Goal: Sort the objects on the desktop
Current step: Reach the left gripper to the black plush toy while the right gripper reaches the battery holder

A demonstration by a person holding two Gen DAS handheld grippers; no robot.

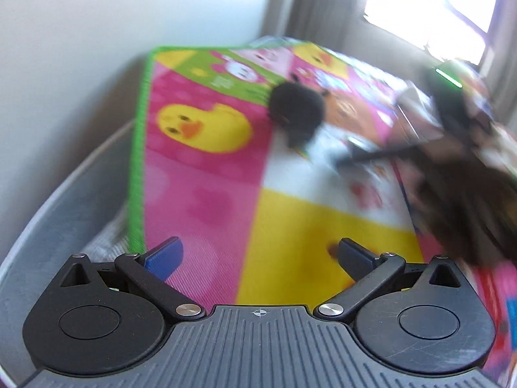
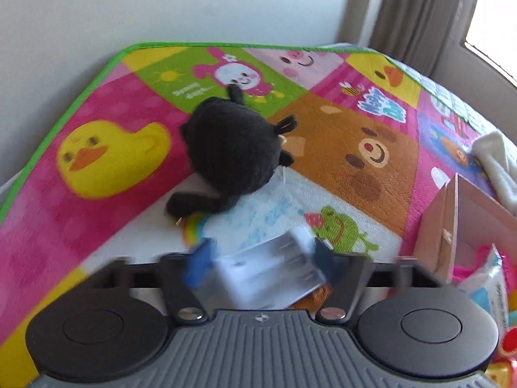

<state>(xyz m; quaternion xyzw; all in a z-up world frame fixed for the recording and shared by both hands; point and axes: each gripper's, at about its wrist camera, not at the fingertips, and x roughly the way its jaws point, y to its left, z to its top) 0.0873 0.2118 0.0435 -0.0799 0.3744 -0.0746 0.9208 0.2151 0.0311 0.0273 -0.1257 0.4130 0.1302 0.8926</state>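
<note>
A black plush toy point(image 2: 232, 152) lies on the colourful play mat point(image 2: 339, 148); it also shows in the left wrist view point(image 1: 295, 110), far ahead. My right gripper point(image 2: 261, 258) is shut on a clear plastic pack of batteries point(image 2: 271, 268), held low over the mat just in front of the plush. My left gripper point(image 1: 258, 253) is open and empty above the mat's yellow square point(image 1: 323, 226). The right gripper and its hand point(image 1: 452, 148) appear blurred at the right of the left wrist view.
A cardboard box point(image 2: 452, 226) with bright items and a tissue pack point(image 2: 484, 291) stands at the right. A white cloth point(image 2: 497, 161) lies behind it. A wall borders the mat on the left; a curtain point(image 2: 413, 16) and window stand at the back right.
</note>
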